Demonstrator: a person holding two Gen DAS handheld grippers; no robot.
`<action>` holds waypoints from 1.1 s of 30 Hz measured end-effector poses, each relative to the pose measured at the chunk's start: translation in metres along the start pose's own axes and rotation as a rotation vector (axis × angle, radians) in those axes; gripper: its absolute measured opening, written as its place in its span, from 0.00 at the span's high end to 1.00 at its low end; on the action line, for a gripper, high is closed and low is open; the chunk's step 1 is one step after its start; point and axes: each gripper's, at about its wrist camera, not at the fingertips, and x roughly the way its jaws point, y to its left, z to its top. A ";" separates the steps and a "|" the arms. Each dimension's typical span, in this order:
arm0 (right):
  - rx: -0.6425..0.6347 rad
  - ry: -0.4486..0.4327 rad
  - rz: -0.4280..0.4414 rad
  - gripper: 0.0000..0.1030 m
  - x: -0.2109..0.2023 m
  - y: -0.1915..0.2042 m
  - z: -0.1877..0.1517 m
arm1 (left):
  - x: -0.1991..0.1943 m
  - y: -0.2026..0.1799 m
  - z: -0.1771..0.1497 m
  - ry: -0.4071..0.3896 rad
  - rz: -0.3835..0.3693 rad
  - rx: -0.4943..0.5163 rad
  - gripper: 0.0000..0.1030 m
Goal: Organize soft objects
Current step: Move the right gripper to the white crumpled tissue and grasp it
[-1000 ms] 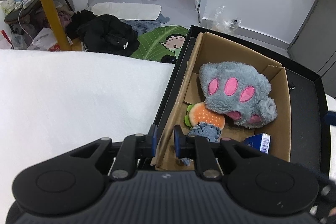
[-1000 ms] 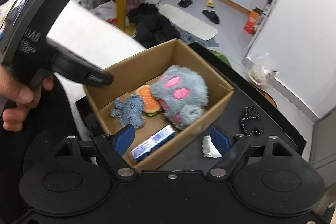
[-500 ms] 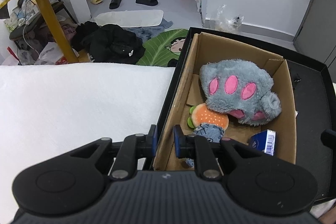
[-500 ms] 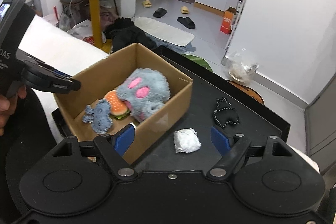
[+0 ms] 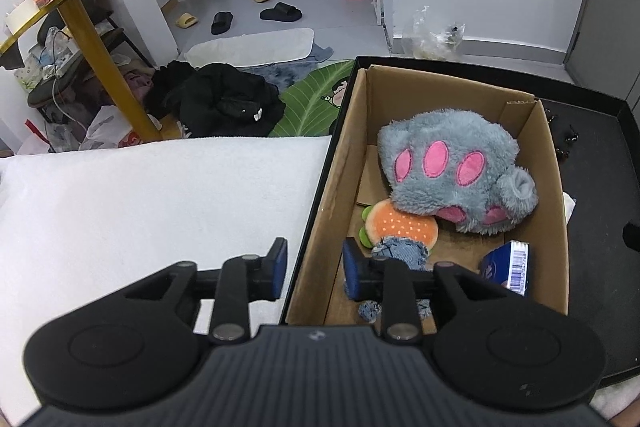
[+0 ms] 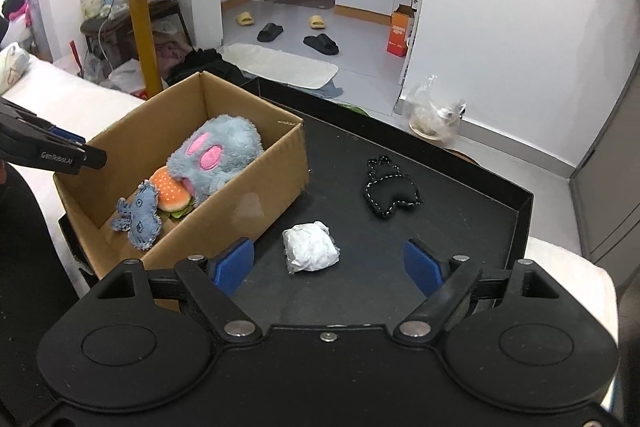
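Observation:
A cardboard box (image 5: 556, 163) (image 6: 256, 195) stands in a black tray (image 6: 460, 187). In it lie a grey paw plush (image 5: 452, 171) (image 6: 216, 155), a burger plush (image 5: 396, 227) (image 6: 172, 191), a denim toy (image 5: 396, 255) (image 6: 138, 213) and a blue pack (image 5: 508, 267). My left gripper (image 5: 314, 269) is open, its fingers astride the box's near-left wall. My right gripper (image 6: 328, 265) is open and empty, just before a white crumpled bundle (image 6: 310, 246) on the tray. A black heart-shaped cushion (image 6: 390, 193) lies farther back.
A white towel-covered surface (image 5: 140, 211) lies left of the tray. Beyond are a gold-legged table (image 6: 138, 23), dark clothes on the floor (image 5: 224, 99), slippers and a plastic bag (image 6: 434, 111) by the wall.
My left gripper opened from a tight hold on the box wall. My right gripper drew back and to the right, from over the box to in front of the white bundle.

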 end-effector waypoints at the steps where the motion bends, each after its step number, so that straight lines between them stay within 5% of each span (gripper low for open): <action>1: 0.007 0.001 0.002 0.20 0.002 -0.003 -0.001 | 0.000 -0.001 0.000 -0.001 0.006 0.004 0.67; 25: 0.020 0.044 0.021 0.21 0.074 -0.021 -0.013 | 0.003 -0.025 0.001 0.012 0.142 0.116 0.44; 33: -0.008 0.040 0.033 0.34 0.087 -0.014 -0.023 | 0.001 -0.031 0.000 -0.003 0.157 0.142 0.41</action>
